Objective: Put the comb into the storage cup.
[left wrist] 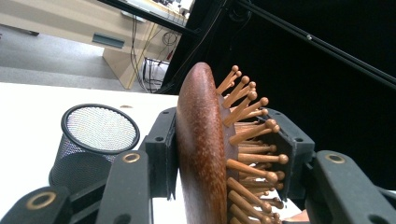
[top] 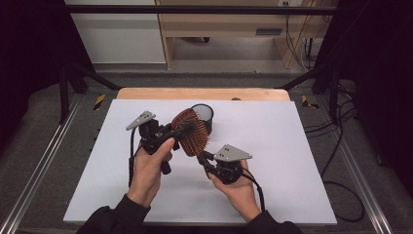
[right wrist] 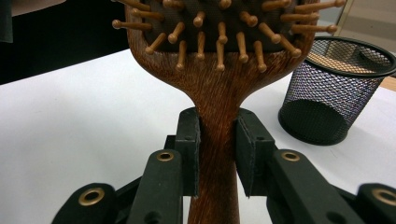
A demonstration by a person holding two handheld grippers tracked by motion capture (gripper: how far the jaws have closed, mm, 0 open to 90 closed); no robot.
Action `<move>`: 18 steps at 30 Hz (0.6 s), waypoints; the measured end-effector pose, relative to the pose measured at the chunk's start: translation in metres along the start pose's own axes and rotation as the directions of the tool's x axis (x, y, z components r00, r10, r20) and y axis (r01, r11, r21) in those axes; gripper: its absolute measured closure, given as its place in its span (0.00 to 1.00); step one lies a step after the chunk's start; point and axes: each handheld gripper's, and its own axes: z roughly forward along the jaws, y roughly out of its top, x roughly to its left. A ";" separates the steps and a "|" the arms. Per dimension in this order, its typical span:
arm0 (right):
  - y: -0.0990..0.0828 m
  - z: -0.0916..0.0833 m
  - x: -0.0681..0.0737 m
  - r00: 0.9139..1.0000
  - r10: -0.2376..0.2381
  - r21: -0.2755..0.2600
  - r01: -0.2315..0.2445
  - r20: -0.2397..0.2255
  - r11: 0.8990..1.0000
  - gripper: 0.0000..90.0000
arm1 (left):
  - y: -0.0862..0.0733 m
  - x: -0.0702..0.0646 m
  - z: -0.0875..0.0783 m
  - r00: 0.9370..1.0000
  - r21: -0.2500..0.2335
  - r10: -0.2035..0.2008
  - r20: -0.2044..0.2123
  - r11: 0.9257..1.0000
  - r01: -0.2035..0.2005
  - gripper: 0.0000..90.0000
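Two grippers share one load above your white table sheet (top: 272, 185), which covers most of a wooden tabletop (top: 202, 93). Near the sheet's far middle stands a black mesh cup (top: 204, 113), upright and open-topped. Lifted just in front of it is the wooden paddle hairbrush (top: 191, 130), clear of the sheet, bristles turned toward your right. Your left gripper (top: 181, 130) is clamped across the brush head, one jaw on the smooth back, the other among the bristles. Your right gripper (top: 203, 160) pinches the handle neck just below the head.
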 end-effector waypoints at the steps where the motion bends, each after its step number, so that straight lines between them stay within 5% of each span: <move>1: 0.000 0.000 0.000 1.000 0.000 0.001 0.000 0.000 1.000 0.81 | 0.000 0.000 0.000 1.000 -0.001 -0.002 0.002 1.000 0.002 0.57; 18: 0.000 0.000 -0.001 1.000 0.006 -0.006 -0.006 -0.003 1.000 0.80 | 0.001 -0.005 0.001 1.000 -0.004 0.012 0.005 1.000 -0.012 0.57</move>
